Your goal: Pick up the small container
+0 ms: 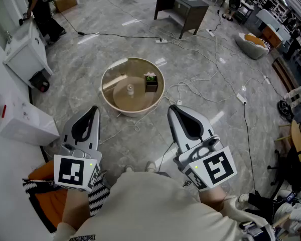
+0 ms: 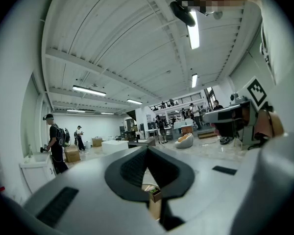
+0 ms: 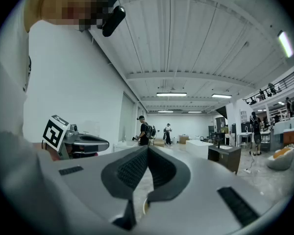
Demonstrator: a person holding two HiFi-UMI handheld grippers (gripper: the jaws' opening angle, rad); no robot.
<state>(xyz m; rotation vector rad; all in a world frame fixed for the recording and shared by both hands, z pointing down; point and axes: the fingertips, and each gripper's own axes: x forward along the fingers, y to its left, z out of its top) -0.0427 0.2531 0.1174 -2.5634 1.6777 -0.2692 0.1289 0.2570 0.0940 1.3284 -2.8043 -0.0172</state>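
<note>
The small container [image 1: 151, 82], a dark square pot with a little green plant in it, stands on a low round table [image 1: 109, 96] with a glass top, right of its centre. A small white knob [image 1: 130, 89] sits at the table's middle. My left gripper [image 1: 94, 110] and right gripper [image 1: 172, 108] are both held near my body, short of the table, tips pointing at it. Each one is shut with nothing between its jaws. In the left gripper view the container [image 2: 155, 193] shows through the gap below the closed left gripper [image 2: 147, 150]. The right gripper [image 3: 148, 148] looks across the room.
Cables [image 1: 210, 92] trail over the marble floor right of and behind the table. A white box [image 1: 25, 122] and a white cabinet [image 1: 24, 54] stand to the left, a dark desk [image 1: 183, 5] at the back. A person [image 1: 40, 9] stands far left.
</note>
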